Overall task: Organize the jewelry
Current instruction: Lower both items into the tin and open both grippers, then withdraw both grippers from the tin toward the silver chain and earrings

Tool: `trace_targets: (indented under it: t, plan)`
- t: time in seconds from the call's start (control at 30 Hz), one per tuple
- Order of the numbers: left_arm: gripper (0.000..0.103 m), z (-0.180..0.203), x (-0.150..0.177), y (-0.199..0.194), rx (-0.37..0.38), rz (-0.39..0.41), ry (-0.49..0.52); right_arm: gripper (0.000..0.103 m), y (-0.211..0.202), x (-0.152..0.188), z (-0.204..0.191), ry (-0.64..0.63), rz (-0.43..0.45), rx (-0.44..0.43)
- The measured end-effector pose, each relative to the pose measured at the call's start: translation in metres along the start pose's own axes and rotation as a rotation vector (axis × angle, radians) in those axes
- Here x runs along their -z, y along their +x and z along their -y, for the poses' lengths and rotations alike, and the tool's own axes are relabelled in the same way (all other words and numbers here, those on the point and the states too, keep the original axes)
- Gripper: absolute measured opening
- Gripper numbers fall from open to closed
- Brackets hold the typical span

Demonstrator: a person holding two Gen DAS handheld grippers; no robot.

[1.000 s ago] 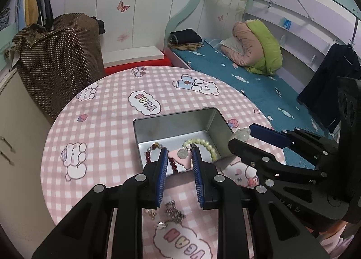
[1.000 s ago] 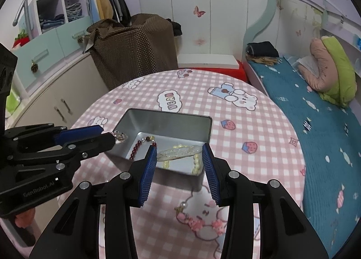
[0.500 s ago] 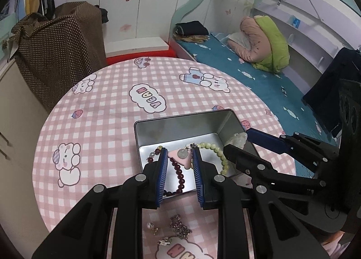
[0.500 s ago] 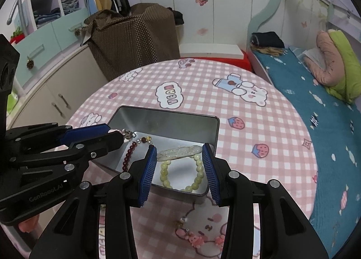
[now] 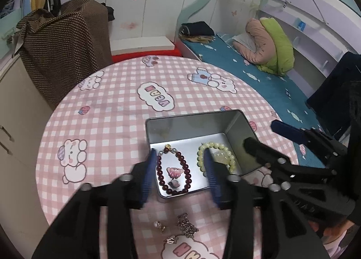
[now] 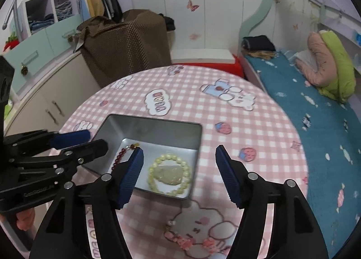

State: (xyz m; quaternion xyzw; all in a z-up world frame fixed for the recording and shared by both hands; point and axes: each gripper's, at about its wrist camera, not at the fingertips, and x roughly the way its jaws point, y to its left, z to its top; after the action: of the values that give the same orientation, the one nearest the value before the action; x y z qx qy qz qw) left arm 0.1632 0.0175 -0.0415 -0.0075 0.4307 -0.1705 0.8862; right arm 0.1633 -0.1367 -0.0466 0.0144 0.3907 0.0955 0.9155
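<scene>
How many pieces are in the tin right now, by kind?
Bracelets: 2, red and yellow
Pink charm: 1
Pale pendant: 1
Total in the tin: 4

left hand-held gripper (image 5: 180,175) motion-blurred, earring (image 5: 159,226) indistinct

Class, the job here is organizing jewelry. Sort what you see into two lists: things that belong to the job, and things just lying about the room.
Belongs to the job:
metal tin
dark red bead bracelet
pale green bead bracelet
pink charm
loose chain
small earrings

Just lying about:
brown dotted cloth
green and pink bedding
folded dark clothes
</scene>
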Motion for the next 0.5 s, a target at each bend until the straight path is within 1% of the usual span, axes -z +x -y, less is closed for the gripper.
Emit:
trace_targets:
  t: [0.13, 0.3, 0.5]
  plan:
    - [0.045, -0.003, 0.003, -0.002, -0.017, -0.004, -0.013, 0.067, -0.003, 0.001, 0.007, 0.017, -0.005, 0.022]
    - [0.046, -0.003, 0.007, -0.004, -0.022, -0.011, -0.015, 0.067, -0.006, 0.005, 0.008, 0.027, -0.010, 0.024]
    - [0.046, -0.001, 0.010, -0.010, -0.028, -0.006, -0.012, 0.067, -0.014, 0.007, 0.006, 0.020, 0.003, 0.025]
